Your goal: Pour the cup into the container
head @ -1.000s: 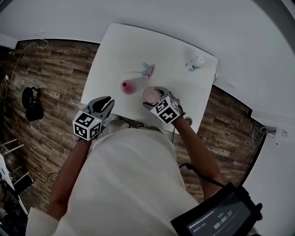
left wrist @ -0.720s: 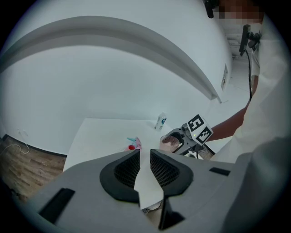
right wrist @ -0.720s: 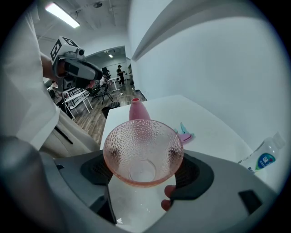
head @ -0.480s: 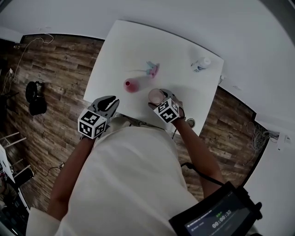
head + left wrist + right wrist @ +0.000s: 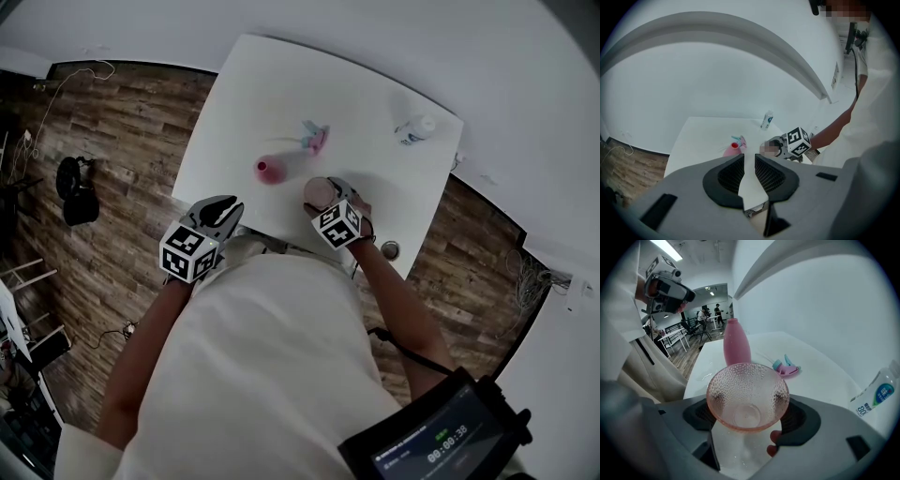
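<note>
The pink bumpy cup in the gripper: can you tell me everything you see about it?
The cup is see-through pink glass, covered in tiny bumps, wide at the rim and narrow at its round base. It looks empty. The right gripper grips it, one jaw on each side, over the white table, mouth open toward the camera. A pink bottle stands behind it, apart.

The cup, pink dimpled glass with nothing showing inside, is sitting clamped between the right gripper's jaws, mouth facing up. The container, a pink bottle, is standing upright just beyond it.
</note>
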A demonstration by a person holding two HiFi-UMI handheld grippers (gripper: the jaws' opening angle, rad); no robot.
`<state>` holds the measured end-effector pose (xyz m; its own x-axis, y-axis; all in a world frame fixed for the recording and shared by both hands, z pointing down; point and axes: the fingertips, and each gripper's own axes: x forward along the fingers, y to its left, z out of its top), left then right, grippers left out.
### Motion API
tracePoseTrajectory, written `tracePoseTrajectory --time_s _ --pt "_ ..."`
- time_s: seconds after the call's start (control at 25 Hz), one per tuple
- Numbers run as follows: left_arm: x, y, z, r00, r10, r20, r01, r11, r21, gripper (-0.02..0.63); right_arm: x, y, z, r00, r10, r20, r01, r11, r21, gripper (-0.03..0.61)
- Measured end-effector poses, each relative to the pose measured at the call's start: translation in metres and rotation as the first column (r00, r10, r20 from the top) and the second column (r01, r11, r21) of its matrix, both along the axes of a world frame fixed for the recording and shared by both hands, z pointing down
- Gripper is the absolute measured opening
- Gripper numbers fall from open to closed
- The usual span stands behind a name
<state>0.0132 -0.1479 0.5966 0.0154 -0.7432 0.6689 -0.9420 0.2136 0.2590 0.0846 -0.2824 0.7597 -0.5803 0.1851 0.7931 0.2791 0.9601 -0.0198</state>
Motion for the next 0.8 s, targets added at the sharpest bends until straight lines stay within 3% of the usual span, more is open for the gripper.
tracePoseTrajectory --time_s 0.48,0.8 --pt "0.0 0.001 0.0 1.0 -0.005 -0.005 0.005 1.0 0.001 0.064 0.013 -0.002 0.012 1.0 0.013 -0.01 -0.012 1.0 0.015 0.376" --pt "0.006 -0.007 0.0 1.0 0.021 -0.021 -0.02 1.0 0.024 0.064 0.009 -0.005 -0.018 0.997 0.055 0.057 -0.052 0.998 -0.04 0.446"
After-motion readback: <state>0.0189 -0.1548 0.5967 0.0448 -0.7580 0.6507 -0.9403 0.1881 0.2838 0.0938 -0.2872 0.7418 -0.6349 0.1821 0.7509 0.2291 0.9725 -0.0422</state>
